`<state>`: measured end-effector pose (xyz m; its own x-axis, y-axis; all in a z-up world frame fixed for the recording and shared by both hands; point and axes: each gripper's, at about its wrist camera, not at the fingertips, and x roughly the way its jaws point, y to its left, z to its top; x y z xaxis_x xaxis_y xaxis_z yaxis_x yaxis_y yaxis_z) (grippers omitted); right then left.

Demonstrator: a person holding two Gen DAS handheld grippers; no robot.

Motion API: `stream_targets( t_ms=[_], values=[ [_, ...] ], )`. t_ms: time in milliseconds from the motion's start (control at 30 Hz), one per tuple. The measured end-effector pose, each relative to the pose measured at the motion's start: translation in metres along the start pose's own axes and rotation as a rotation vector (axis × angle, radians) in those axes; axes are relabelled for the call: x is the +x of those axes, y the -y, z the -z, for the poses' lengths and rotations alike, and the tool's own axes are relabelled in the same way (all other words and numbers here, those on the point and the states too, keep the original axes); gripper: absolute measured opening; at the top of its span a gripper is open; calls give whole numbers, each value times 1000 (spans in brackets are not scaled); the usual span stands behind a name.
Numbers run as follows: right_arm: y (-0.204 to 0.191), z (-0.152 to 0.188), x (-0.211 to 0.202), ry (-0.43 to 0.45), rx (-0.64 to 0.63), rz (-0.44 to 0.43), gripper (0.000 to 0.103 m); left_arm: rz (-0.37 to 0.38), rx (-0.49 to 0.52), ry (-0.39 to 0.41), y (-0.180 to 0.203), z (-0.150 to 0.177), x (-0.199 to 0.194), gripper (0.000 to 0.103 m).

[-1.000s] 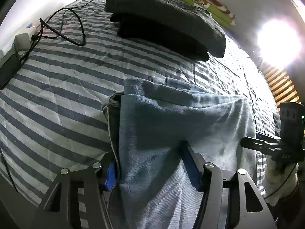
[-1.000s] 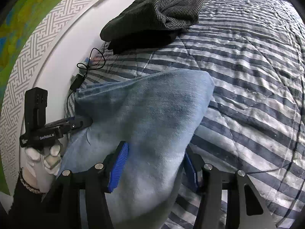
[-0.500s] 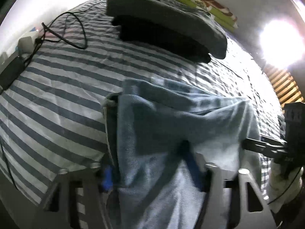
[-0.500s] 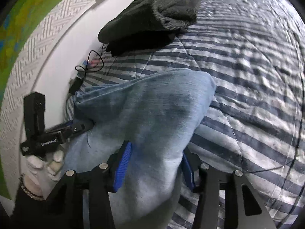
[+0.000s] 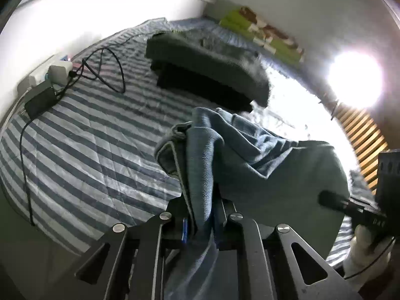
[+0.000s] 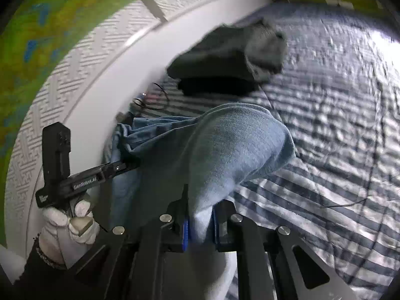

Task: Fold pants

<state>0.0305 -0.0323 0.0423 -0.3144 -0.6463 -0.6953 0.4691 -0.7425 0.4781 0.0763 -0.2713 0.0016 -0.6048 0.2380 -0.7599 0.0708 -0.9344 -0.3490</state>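
My left gripper (image 5: 200, 221) and my right gripper (image 6: 200, 221) are each closing on a fold of the one pair of light blue jeans (image 5: 262, 165), cloth bunched between the blue pads and trailing down out of frame behind the fingers. The jeans hang between the two grippers, raised off the striped quilt (image 5: 87, 150), so their lower half and the hems are hidden from me. From the left wrist, the right gripper appears at the right edge, cut off by the frame, its tip buried in denim; a white-gloved hand (image 5: 362, 245) holds it. From the right wrist, the other white-gloved hand (image 6: 70, 222) grips the left tool at near left. Beyond the jeans lies one stack of two dark folded garments (image 5: 207, 67), the grey one on the black, blurred in the right view. At far left: one white charger (image 5: 60, 68), one black power brick (image 5: 40, 101), and black cables (image 5: 107, 67) whose number I cannot count. One lamp (image 5: 355, 78) glares at right, washing out the quilt beneath it.
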Motion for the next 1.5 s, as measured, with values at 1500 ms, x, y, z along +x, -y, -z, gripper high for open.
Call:
stream_targets(
  t_ms=[1500],
  values=[
    [106, -307, 99, 141, 52, 136, 26, -240, 11, 188, -11, -379, 149, 20]
  ],
)
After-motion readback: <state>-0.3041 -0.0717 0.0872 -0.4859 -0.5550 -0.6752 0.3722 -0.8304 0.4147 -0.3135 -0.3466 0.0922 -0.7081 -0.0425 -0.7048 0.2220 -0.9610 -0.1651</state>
